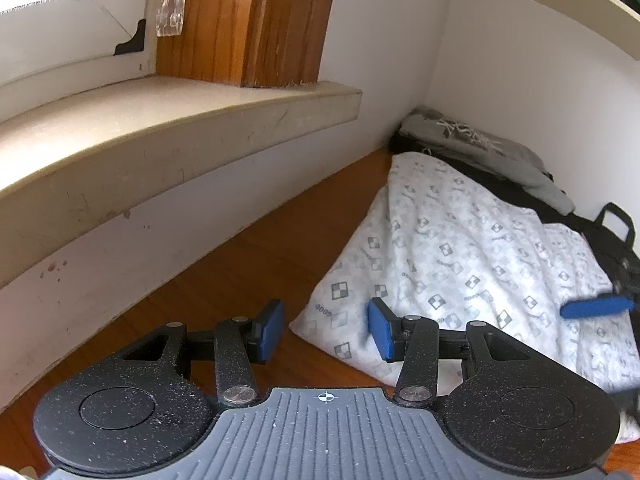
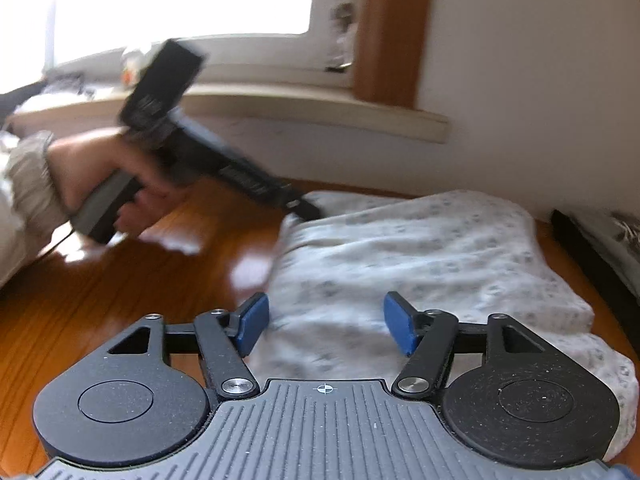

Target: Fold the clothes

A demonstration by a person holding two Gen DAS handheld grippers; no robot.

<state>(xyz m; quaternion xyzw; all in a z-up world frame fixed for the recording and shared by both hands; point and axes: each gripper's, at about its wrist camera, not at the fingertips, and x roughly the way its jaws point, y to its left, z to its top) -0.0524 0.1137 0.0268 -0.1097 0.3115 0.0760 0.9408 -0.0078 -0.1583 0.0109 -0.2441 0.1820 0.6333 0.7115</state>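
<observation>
Both grippers are sitting with jaws apart and nothing between the pads: left gripper [image 1: 326, 330] about half open right at the near corner of the white garment [image 1: 460, 256], right gripper [image 2: 326, 326] a bit wider, hovering over its near edge. That printed garment [image 2: 420, 256] looks already folded into a puffy rectangle, lying on the floor [image 1: 256, 264] near the room's corner. I'd say this piece is basically done, maybe a last tidy-up left. Behind it there's a grey garment [image 1: 480, 148] on something black against the wall, hard to tell if it's folded. Wood floor, white walls, a windowsill [image 1: 160, 120] alongside.
</observation>
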